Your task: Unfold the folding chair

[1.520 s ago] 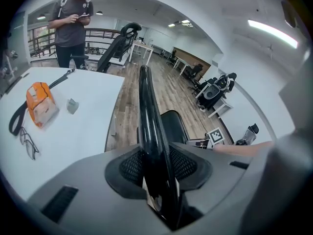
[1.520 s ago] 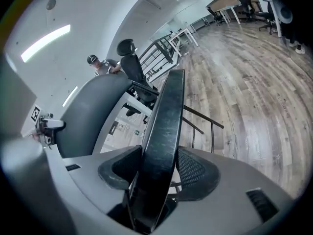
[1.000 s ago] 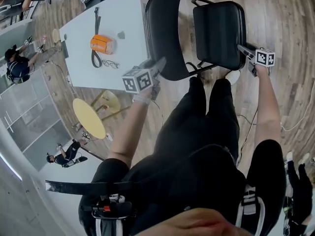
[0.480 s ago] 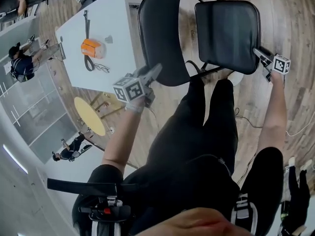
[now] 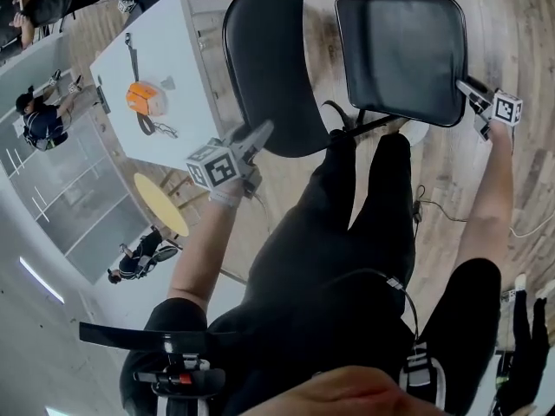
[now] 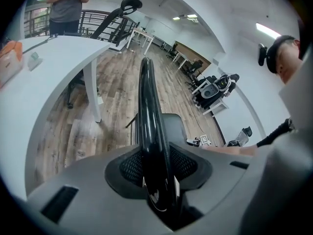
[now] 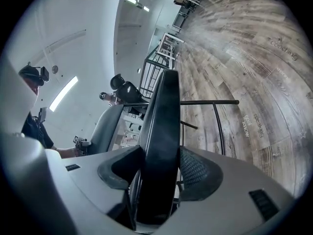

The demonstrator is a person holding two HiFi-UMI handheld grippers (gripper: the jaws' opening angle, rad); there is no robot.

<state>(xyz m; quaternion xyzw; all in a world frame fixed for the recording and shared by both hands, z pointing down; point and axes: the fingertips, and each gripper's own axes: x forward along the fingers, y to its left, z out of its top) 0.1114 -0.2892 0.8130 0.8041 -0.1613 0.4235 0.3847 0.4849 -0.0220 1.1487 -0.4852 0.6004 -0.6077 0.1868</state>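
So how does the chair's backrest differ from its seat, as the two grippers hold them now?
The backrest is a thin, glossy, curved shell; the seat is a thicker, matte, padded square with rounded corners. The left gripper clamps the backrest's edge; the right gripper clamps the seat's edge. Both are black and are held edge-on between jaws.

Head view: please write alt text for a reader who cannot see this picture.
Seen from above, a person holds a black folding chair with two grippers: the left gripper clamps the edge of the backrest, the right gripper the edge of the padded seat. A white table stands at upper left on a wooden floor.
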